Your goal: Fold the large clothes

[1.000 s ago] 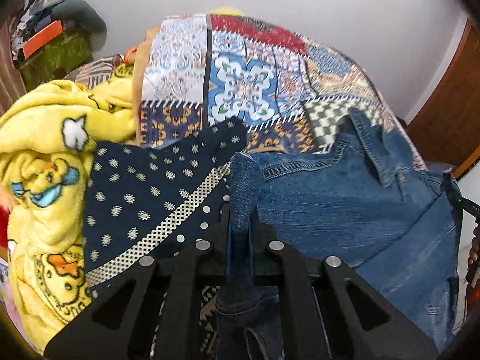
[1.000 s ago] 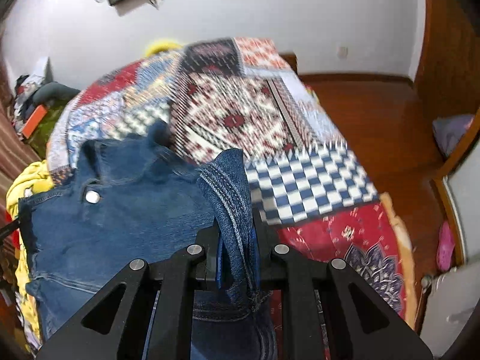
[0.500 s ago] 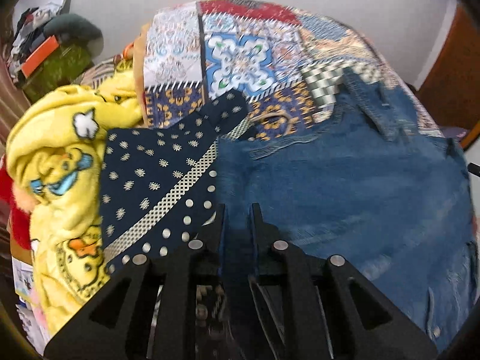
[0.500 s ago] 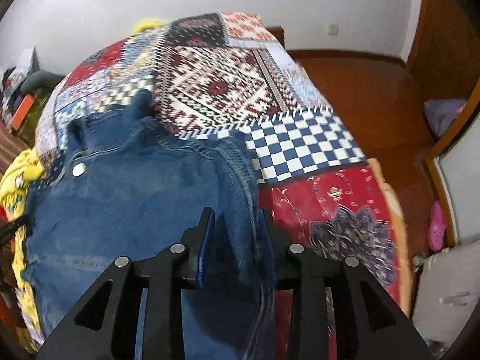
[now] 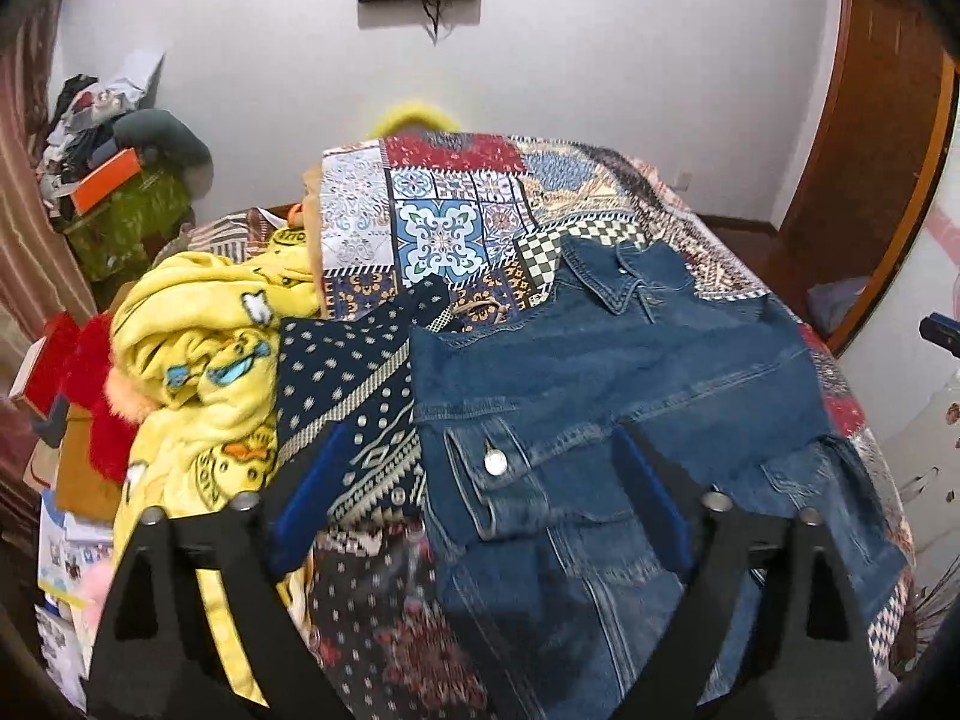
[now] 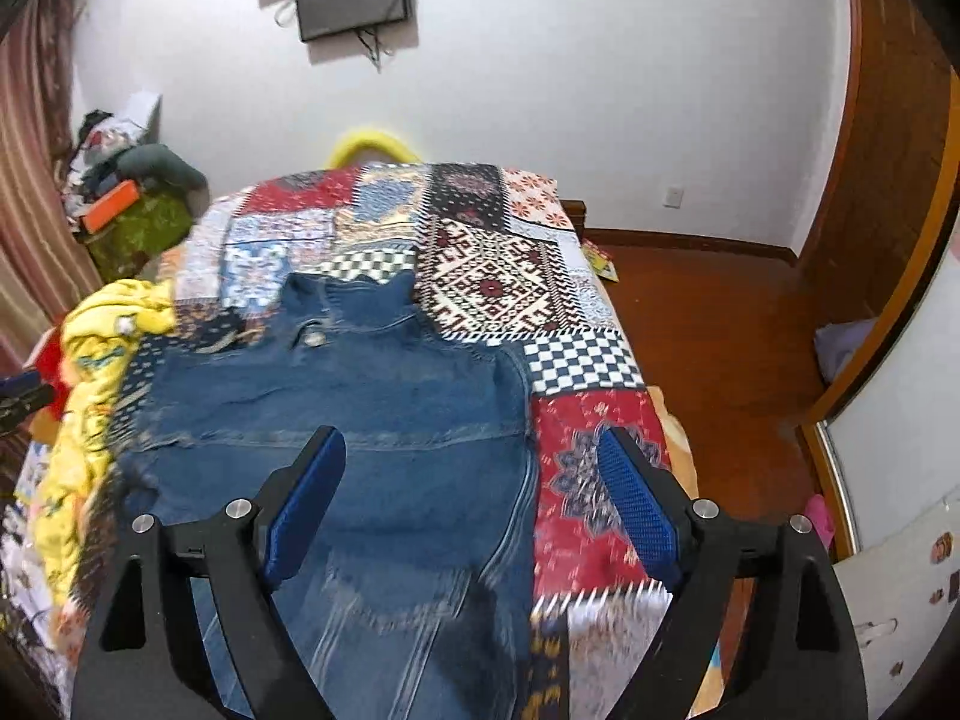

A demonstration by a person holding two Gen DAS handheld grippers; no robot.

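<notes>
Both wrist views look down the bed [image 5: 456, 228], sharing the denim jacket [image 6: 360, 396].

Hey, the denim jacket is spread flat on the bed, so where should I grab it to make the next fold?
Probably the denim jacket by its long side edge, coming from the right with the open right gripper. That edge lies straight and exposed on the patchwork bedspread, so a pinch there lifts one whole panel.

I see even, diffuse indoor light, with no hard shadows or glare on the white wall [image 5: 600, 120]. Fisheye bends the wooden door frame [image 6: 888, 240] and darkens the corners. Motion blur smears the denim jacket [image 6: 372, 570] nearest the lens.
</notes>
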